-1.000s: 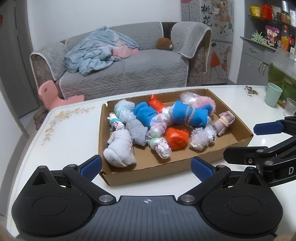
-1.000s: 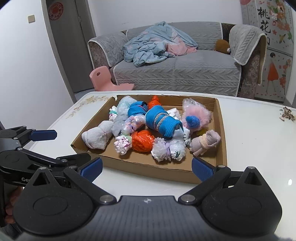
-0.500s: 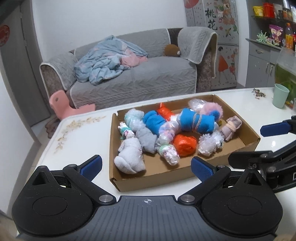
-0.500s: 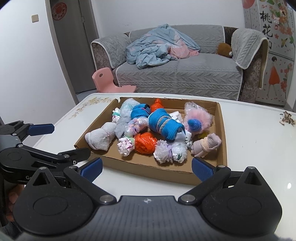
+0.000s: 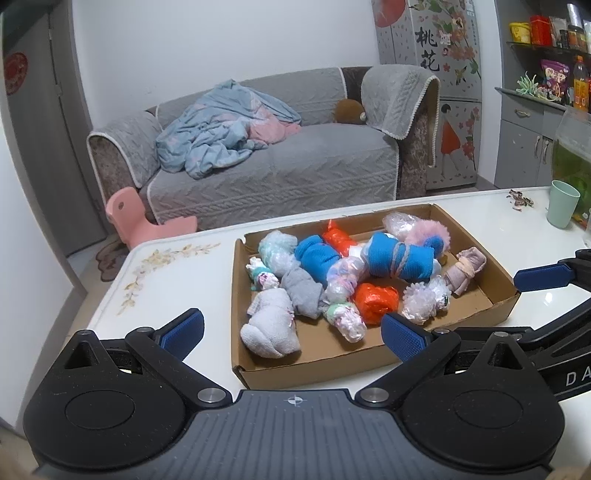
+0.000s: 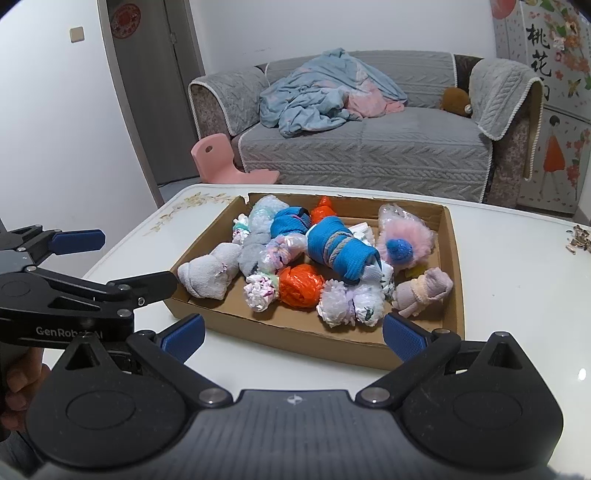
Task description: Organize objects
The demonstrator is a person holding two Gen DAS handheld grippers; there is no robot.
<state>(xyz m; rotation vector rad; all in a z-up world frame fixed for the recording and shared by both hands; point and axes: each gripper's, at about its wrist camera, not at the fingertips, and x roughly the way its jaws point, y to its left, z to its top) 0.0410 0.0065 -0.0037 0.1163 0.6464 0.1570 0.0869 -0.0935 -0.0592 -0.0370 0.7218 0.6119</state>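
Bundles [image 5: 343, 280] heaped in cardboard tray [image 5: 369, 354]; nothing gripped.
Left gripper [image 5: 291, 332] and right gripper [image 6: 293, 332] are held wide open short of it; sorting stage cannot be told.

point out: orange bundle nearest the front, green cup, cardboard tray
orange bundle [image 5: 376, 302], left wrist view, middle of its wrap
green cup [image 5: 563, 203], left wrist view, side wall
cardboard tray [image 6: 295, 338], right wrist view, near wall

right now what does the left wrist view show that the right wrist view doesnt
Only the left wrist view shows the green cup on the table and the shelves of bottles and packets. Only the right wrist view shows a hand under the left tool and the wall switch. Both show the cardboard tray of rolled socks, both tools open, and the grey sofa.
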